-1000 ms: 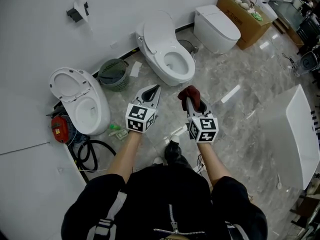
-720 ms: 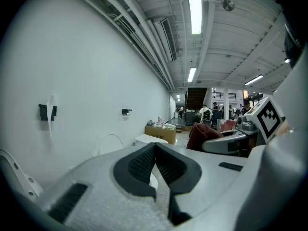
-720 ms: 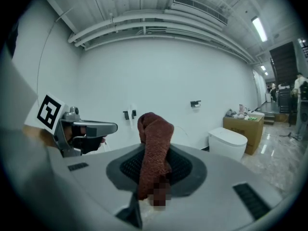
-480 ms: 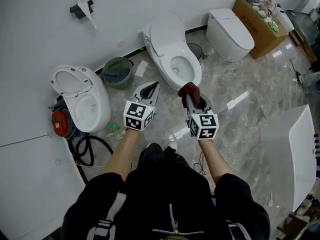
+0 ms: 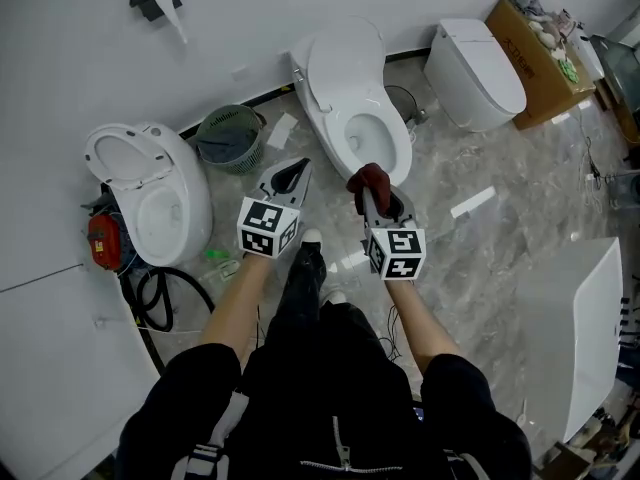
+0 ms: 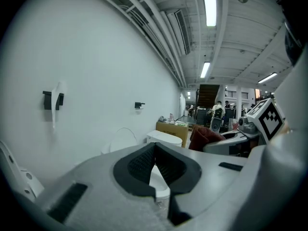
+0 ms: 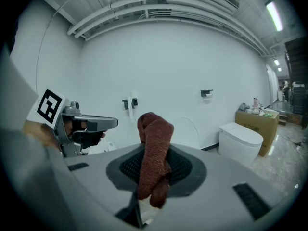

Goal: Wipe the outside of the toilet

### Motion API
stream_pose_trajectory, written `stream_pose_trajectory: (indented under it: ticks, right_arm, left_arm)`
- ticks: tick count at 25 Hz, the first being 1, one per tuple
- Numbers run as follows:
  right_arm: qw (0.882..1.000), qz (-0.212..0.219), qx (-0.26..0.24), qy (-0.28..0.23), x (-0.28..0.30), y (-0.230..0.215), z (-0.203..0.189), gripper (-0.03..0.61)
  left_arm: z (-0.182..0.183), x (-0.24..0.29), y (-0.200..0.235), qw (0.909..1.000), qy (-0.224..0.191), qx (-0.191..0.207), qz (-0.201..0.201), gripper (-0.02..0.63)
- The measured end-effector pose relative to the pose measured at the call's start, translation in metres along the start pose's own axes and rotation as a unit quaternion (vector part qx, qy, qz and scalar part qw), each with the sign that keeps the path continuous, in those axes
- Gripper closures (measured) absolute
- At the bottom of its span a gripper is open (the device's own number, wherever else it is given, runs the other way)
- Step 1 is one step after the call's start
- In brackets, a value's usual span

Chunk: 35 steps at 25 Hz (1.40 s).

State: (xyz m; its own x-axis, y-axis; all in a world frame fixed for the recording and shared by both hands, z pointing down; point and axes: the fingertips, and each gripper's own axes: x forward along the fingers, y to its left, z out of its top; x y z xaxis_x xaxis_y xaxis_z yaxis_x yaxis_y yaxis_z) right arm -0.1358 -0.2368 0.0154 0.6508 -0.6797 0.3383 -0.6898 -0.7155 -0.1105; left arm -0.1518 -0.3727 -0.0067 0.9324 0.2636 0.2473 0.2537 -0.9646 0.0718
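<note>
The middle white toilet (image 5: 352,103) stands against the wall with its lid up and its bowl open. My right gripper (image 5: 374,190) is shut on a dark red cloth (image 5: 372,180), which hangs just in front of the bowl's front rim. In the right gripper view the cloth (image 7: 155,158) sticks up out of the right gripper (image 7: 153,174). My left gripper (image 5: 289,179) is shut and holds nothing, left of the bowl above the floor. In the left gripper view the left gripper (image 6: 155,159) points past the wall, with the cloth (image 6: 204,137) at the right.
A second open toilet (image 5: 152,193) stands at the left and a closed one (image 5: 474,60) at the right. A green basket (image 5: 229,140) sits between the left two. A cardboard box (image 5: 538,36), a white tub (image 5: 598,318), a black hose (image 5: 152,303) and a red device (image 5: 103,240) ring the marble floor.
The person has stepped toward the middle toilet. Both grippers have come closer to its bowl, and the cloth now sits at the front rim. The jaws have not changed.
</note>
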Motion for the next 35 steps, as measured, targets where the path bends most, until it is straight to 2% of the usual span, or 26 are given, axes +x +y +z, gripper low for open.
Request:
stream_pose_trajectory:
  ticks: [4, 10, 20, 25, 28, 31, 35]
  right_arm:
    - [1.000, -0.005, 0.003, 0.009, 0.042, -0.015, -0.021, 0.491]
    - [1.000, -0.002, -0.001, 0.015, 0.110, -0.034, -0.077, 0.489]
    - [1.000, 0.015, -0.018, 0.015, 0.237, -0.049, -0.218, 0.489]
    - [0.999, 0.038, -0.014, 0.004, 0.313, -0.037, -0.283, 0.491]
    - [0.999, 0.031, -0.017, 0.013, 0.345, -0.049, -0.334, 0.491]
    - [1.000, 0.028, -0.013, 0.005, 0.393, -0.047, -0.368, 0.491]
    - [1.000, 0.012, 0.001, 0.005, 0.443, -0.054, -0.408, 0.491]
  left_arm:
    - [-0.024, 0.037, 0.023, 1.0000, 0.002, 0.002, -0.003, 0.606]
    - [-0.081, 0.089, 0.057, 0.9999, 0.004, 0.008, -0.006, 0.606]
    - [-0.239, 0.156, 0.120, 0.9998, -0.004, -0.011, 0.016, 0.606]
    - [-0.312, 0.178, 0.156, 0.9995, -0.009, 0.015, 0.025, 0.606]
    - [-0.364, 0.198, 0.159, 0.9996, -0.021, 0.009, 0.017, 0.606]
    - [-0.397, 0.209, 0.183, 0.9990, -0.030, 0.025, 0.022, 0.606]
    - [-0.437, 0.222, 0.200, 0.9983, -0.044, 0.023, 0.029, 0.606]
